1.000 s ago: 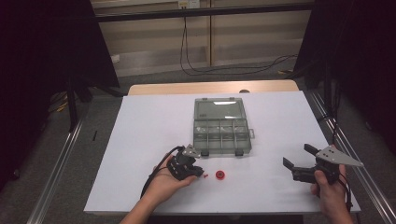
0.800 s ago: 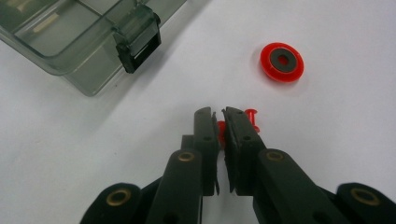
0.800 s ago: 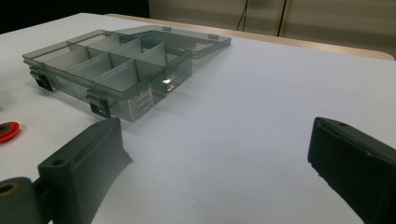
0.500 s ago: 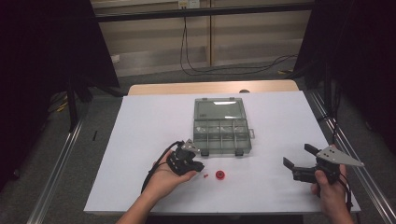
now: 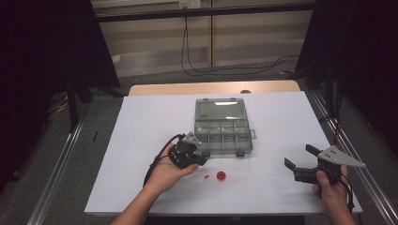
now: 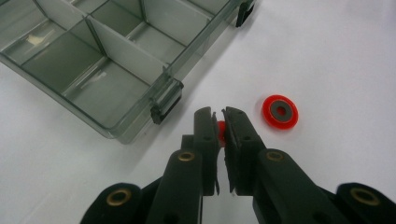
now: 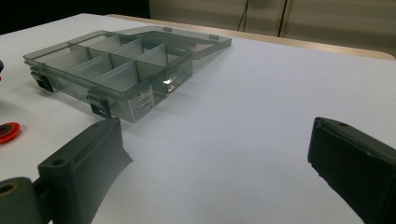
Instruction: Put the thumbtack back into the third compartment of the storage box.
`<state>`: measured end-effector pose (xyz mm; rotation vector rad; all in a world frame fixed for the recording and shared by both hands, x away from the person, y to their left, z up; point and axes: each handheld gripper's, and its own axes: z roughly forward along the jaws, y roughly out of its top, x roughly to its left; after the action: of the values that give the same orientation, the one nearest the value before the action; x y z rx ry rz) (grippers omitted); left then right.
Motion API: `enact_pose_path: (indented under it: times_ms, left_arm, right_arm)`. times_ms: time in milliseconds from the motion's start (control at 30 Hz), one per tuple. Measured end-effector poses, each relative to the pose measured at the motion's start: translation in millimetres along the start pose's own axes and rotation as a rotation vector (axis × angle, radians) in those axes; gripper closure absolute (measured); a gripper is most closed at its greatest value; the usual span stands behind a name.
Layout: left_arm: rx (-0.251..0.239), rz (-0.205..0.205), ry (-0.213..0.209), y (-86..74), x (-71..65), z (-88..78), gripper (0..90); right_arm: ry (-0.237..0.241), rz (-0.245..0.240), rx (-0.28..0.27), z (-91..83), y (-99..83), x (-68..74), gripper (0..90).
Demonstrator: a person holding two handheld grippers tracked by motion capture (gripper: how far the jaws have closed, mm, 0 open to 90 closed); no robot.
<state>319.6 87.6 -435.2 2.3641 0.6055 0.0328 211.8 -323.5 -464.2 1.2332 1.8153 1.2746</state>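
A clear grey compartment box lies open mid-table, its compartments bare. My left gripper hovers just in front of the box's near left latch. In the left gripper view its jaws are nearly together, pinching a small red piece at the tips. A red washer with a grey centre lies flat on the table to the right of those tips. In the high view a tiny red bit shows just left of the washer. My right gripper stands open and empty at the near right.
The white table top ends in metal rails left and right. The box lid lies flat behind the compartments. In the right gripper view the box sits far left of the open jaws, with the washer at the left edge.
My left hand and its gripper have risen a little and shifted toward the box's front edge. The right gripper, the box and the washer have stayed put.
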Motion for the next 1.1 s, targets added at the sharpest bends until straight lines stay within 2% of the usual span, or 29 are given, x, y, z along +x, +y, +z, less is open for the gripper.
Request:
enact_pose_path:
  times_ms: [333,367,900,967,1000,1067,1100]
  left_arm:
    - [-0.001,0.018,-0.009,11.5,1.1,1.5,84.1]
    - [-0.008,0.008,-0.009,12.2,0.7,2.1,84.1]
    - [-0.014,0.005,-0.020,25.8,8.0,4.9,84.1]
    - [-0.016,0.006,-0.015,27.8,8.1,5.0,84.1]
    - [-0.006,0.020,-0.010,29.1,8.6,4.7,84.1]
    - [-0.014,0.007,-0.009,30.5,8.4,6.3,84.1]
    - [-0.006,0.016,-0.004,31.7,9.3,6.5,84.1]
  right_arm:
    - [-0.001,0.000,-0.001,0.3,-0.1,0.0,3.3]
    - [-0.001,-0.003,-0.001,0.3,-0.1,-0.1,3.2]
    - [0.002,-0.001,0.000,0.2,-0.4,-0.7,3.3]
    - [0.001,-0.004,0.001,0.2,-0.4,-0.5,3.2]
    - [0.001,-0.004,0.001,0.2,-0.4,-0.4,3.2]
    - [0.002,-0.004,0.001,0.2,-0.4,-0.5,3.2]
    - [0.001,-0.003,0.002,0.3,-0.5,-0.5,3.3]
